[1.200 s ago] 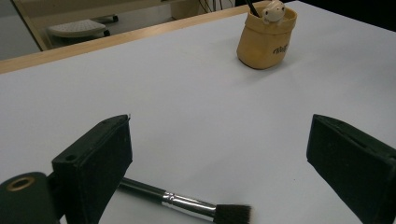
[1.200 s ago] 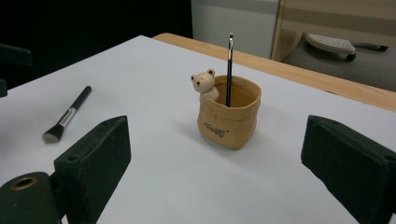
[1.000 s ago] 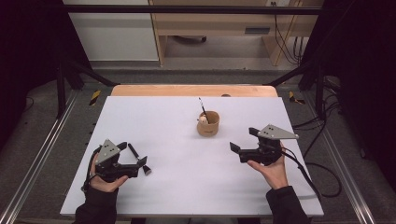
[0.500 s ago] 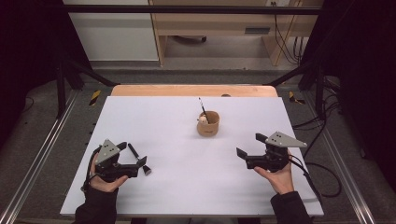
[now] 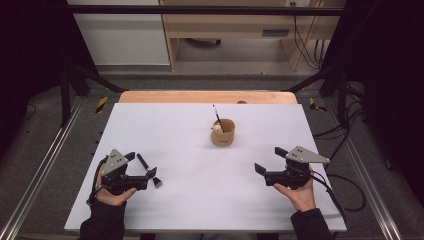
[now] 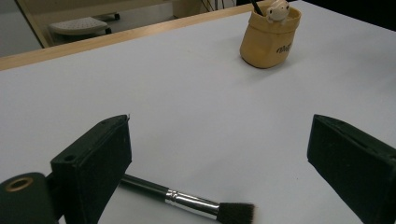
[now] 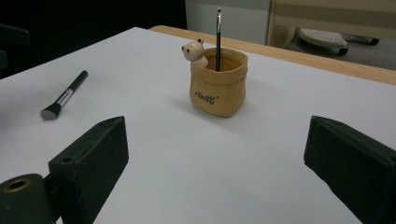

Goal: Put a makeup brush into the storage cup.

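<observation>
We hold the left tool (image 5: 142, 167) spread around the makeup brush (image 5: 148, 170) lying on the table (image 5: 200, 165), the right tool (image 5: 270, 161) spread too

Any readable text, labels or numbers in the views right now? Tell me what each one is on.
One short dark word on the front of the tan holder, below its rolled rim: too blurred to read in either gripper view.
The makeup brush lying on the table, the thin brush standing in the holder, and the grippers: no readable marks.

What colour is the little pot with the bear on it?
Tan, like light brown paper, with dark lettering: the pot shows best in the right gripper view.
</observation>
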Action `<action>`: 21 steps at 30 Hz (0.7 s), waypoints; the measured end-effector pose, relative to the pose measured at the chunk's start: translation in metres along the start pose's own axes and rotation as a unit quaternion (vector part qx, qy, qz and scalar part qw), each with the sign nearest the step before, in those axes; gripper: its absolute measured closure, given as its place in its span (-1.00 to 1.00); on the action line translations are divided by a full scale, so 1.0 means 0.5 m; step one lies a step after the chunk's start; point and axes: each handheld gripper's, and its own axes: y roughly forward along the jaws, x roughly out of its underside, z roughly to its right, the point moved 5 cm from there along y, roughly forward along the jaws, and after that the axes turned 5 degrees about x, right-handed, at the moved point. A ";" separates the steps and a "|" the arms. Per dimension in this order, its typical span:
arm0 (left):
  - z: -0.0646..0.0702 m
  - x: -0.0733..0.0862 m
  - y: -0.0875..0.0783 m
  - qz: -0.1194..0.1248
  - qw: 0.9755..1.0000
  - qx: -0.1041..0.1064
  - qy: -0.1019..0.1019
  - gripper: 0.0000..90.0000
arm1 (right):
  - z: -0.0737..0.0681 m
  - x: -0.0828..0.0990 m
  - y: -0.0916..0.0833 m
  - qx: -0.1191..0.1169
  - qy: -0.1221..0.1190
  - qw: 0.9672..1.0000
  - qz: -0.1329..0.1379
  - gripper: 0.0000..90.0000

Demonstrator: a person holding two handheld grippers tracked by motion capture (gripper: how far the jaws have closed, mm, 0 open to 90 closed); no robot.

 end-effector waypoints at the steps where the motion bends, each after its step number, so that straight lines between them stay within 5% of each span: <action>1: -0.001 0.000 0.000 -0.002 1.000 0.000 0.002 -0.87 | 0.000 0.000 0.000 0.000 0.000 1.000 0.000 -0.85; 21: -0.010 0.000 0.004 -0.005 1.000 -0.007 -0.011 -0.87 | 0.007 -0.007 -0.020 0.008 0.004 1.000 0.013 -0.86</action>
